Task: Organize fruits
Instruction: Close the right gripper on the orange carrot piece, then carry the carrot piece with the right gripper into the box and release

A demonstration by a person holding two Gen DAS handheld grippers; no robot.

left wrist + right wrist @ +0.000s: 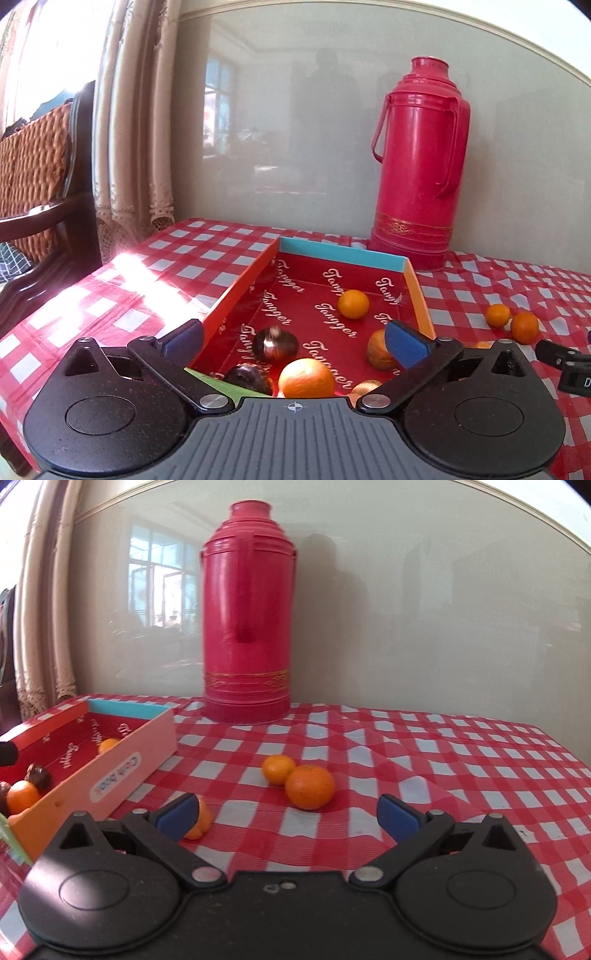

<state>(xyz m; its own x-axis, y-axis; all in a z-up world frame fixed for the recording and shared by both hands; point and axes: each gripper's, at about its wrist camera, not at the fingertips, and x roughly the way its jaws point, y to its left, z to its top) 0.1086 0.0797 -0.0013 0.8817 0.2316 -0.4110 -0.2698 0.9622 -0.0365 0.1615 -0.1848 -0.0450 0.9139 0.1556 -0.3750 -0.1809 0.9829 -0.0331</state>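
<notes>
A shallow red box (295,258) with a blue far wall sits on the checked tablecloth. It holds an orange (353,303), a bigger orange (306,378), a brownish fruit (376,350) and two dark round fruits (275,343). My left gripper (293,338) is open and empty, hovering over the near end of the box. My right gripper (286,814) is open and empty above the cloth. Two oranges (309,786) lie touching just ahead of it, and a third orange (201,821) sits behind its left fingertip. The box also shows in the right wrist view (122,771).
A tall red thermos (246,627) stands at the back against a glossy wall. The two loose oranges (523,325) lie right of the box. A wicker chair (33,177) and curtains are beyond the table's left edge. Part of the right gripper (565,362) shows at right.
</notes>
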